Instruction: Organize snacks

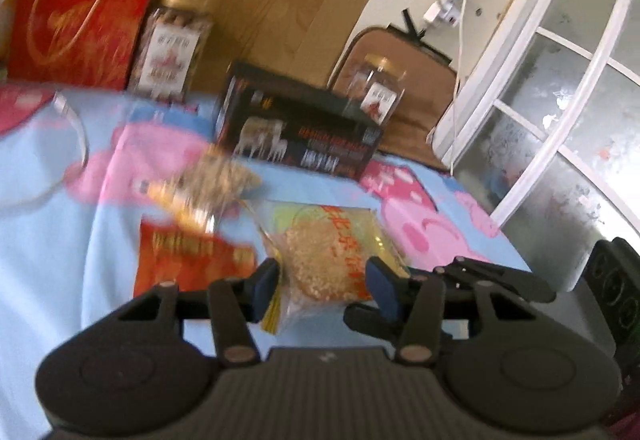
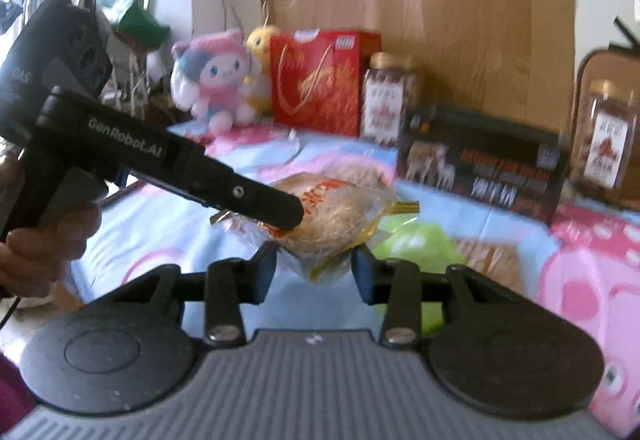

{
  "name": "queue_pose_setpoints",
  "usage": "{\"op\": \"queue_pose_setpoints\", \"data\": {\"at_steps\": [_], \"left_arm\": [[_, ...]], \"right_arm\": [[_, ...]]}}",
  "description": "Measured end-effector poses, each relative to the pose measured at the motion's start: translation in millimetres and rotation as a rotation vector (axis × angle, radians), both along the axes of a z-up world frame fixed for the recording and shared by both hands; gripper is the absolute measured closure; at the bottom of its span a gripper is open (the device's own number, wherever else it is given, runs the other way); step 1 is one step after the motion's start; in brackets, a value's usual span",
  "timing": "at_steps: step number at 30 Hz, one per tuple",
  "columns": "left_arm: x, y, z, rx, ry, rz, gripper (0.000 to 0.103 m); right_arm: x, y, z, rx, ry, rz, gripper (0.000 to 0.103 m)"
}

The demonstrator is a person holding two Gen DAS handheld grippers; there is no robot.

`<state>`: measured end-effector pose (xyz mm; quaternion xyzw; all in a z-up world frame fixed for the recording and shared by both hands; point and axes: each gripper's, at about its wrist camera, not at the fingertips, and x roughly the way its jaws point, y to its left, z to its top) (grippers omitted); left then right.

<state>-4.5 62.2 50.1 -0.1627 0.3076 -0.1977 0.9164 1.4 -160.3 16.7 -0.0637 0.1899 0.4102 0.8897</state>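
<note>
A bed-like surface is covered by a light blue sheet (image 1: 52,260) printed with pink cartoon figures. Behind it a wooden board (image 2: 472,12) with a visible grain is leaned against a pale wall, and a frosted window with white bars (image 1: 560,112) is seen at one side.

Along the back edge are ranged one red gift bag (image 2: 316,80) with gold print, two clear jars (image 2: 390,96) with gold lids and white labels, and one long black carton (image 2: 480,164). Two plush toys (image 2: 216,80) are set beside the bag, one pink and one yellow.

A clear crinkled packet of pale, crumbly snack (image 2: 332,220), bearing red lettering and a gold twist tie, is held up above the sheet. It is pinched at one end by the left gripper (image 2: 290,218), whose black fingers are closed on the wrapper. The packet's other end lies between the blue pads (image 2: 362,270) of the right gripper (image 2: 314,266); whether those pads press on it cannot be told.

On the sheet lie two more packets, one red (image 1: 192,264) and one clear (image 1: 216,176), both blurred.
</note>
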Motion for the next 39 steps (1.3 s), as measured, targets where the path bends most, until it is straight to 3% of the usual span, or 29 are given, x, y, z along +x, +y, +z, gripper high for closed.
{"op": "queue_pose_setpoints", "data": {"at_steps": [5, 9, 12, 13, 16, 19, 23, 28, 33, 39], "left_arm": [[51.8, -12.5, 27.0, 0.049, -0.073, 0.019, 0.054], [107.6, -19.7, 43.3, 0.064, -0.108, 0.059, 0.054], [147.8, -27.4, 46.0, 0.069, -0.103, 0.11, 0.053], [160.7, -30.7, 44.6, 0.074, -0.09, 0.137, 0.048], [183.3, -39.5, 36.1, 0.096, -0.038, 0.181, 0.048], [167.7, -47.5, 32.8, 0.13, -0.084, 0.167, 0.047], [139.0, -49.9, 25.1, 0.144, -0.104, 0.127, 0.047], [95.4, -44.4, 10.7, 0.134, -0.084, 0.1, 0.047], [53.0, -40.8, -4.1, 0.155, -0.058, 0.095, 0.047], [21.6, -36.3, -21.2, 0.131, -0.005, 0.078, 0.047]], "right_arm": [[42.9, 3.3, 19.4, -0.003, -0.084, -0.046, 0.06], [96.2, 7.3, 34.2, 0.025, -0.083, -0.116, 0.062], [129.9, 15.4, 38.9, 0.015, -0.101, -0.183, 0.062], [139.4, 17.6, 38.2, 0.005, -0.108, -0.211, 0.061], [163.0, 18.8, 33.2, -0.035, -0.125, -0.377, 0.06], [163.3, -5.9, 30.1, 0.056, -0.039, -0.426, 0.061], [137.8, -28.6, 26.8, 0.125, -0.015, -0.434, 0.061], [107.1, -45.8, 18.9, 0.213, 0.089, -0.41, 0.061], [79.9, -54.6, 5.5, 0.245, 0.2, -0.363, 0.061], [45.7, -56.6, -13.1, 0.205, 0.283, -0.311, 0.061]]}}
